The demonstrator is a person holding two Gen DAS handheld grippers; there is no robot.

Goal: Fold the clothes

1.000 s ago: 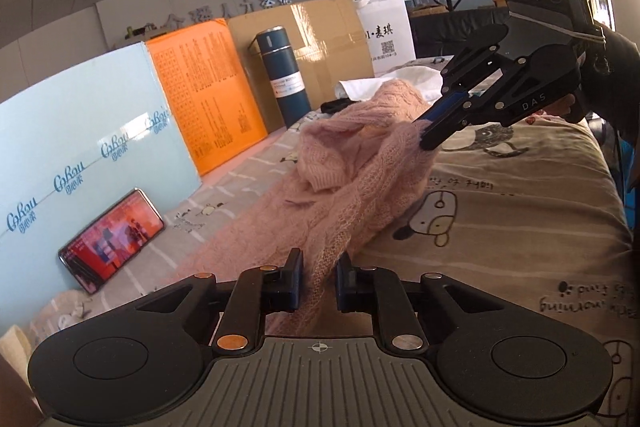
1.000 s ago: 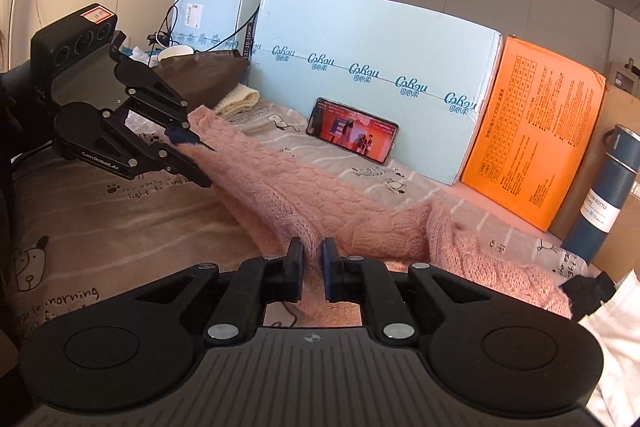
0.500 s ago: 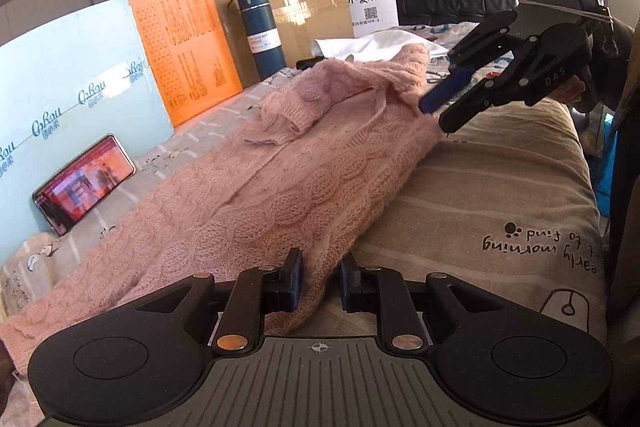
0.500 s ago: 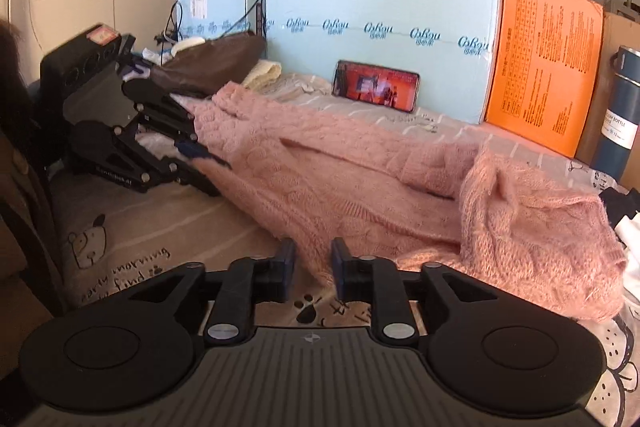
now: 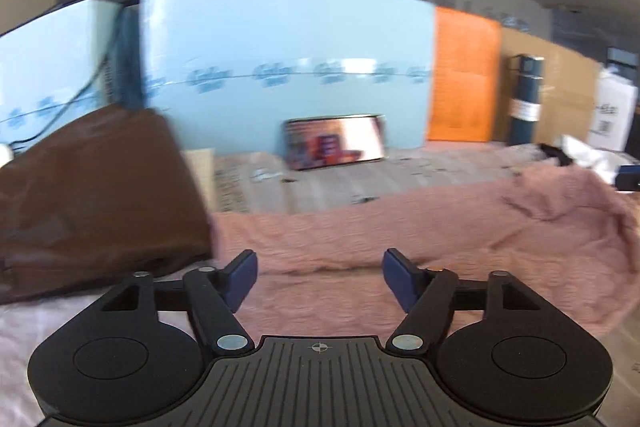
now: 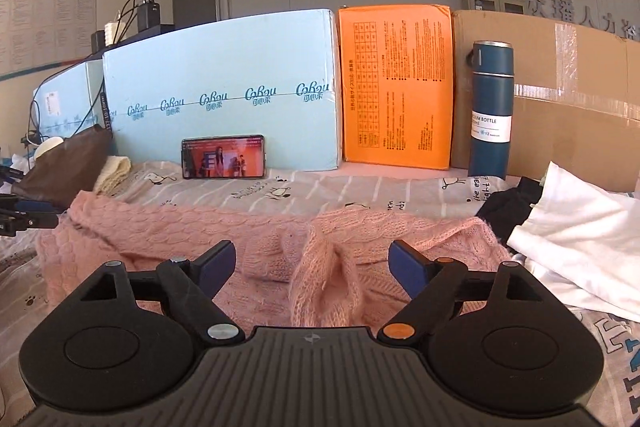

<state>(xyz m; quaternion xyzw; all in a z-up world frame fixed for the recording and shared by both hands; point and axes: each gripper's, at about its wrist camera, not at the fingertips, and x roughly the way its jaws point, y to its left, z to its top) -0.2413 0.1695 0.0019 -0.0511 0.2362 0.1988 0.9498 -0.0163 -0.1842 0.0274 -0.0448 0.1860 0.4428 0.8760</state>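
A pink knitted sweater (image 6: 256, 239) lies spread across the bed, folded lengthwise, with a loose sleeve end (image 6: 328, 279) bunched at the front. It also shows in the blurred left wrist view (image 5: 400, 239). My right gripper (image 6: 312, 263) is open and empty just above the sweater's near edge, the sleeve end between its jaws. My left gripper (image 5: 318, 277) is open and empty over the sweater's left end. Its fingertips (image 6: 24, 219) show at the left edge of the right wrist view.
A brown bag (image 5: 92, 195) sits left of the sweater. White (image 6: 580, 227) and black (image 6: 508, 203) clothes lie at the right. A phone (image 6: 223, 157), blue board (image 6: 224, 95), orange board (image 6: 396, 87), blue bottle (image 6: 491, 111) and cardboard (image 6: 572, 99) line the back.
Both grippers have let go of the sweater and opened. The sweater now lies flat on the bed. The left gripper has swung to face the back boards.
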